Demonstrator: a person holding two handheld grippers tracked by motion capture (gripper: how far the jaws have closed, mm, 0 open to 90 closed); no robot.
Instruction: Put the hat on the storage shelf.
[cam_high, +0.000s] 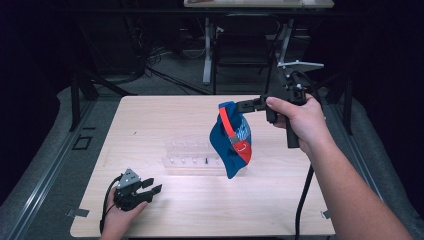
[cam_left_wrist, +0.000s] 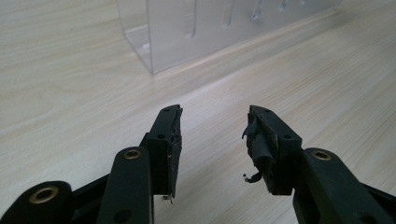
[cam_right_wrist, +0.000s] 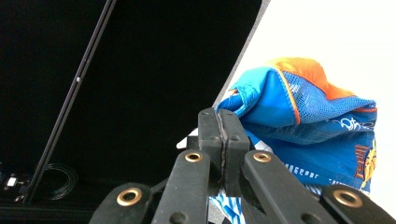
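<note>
While the blue and orange garment (cam_high: 231, 140) hung in the air above the right half of the table (cam_high: 150, 120), its top edge was pinched in the right gripper (cam_high: 239, 106), whose jaws were pressed together on the fabric; the cloth drooped down in front of a clear acrylic rack (cam_high: 192, 157) standing mid-table; the left gripper (cam_high: 149, 189) rested low near the table's front left edge, well apart from the garment, its jaws spread wide with nothing between them.
</note>
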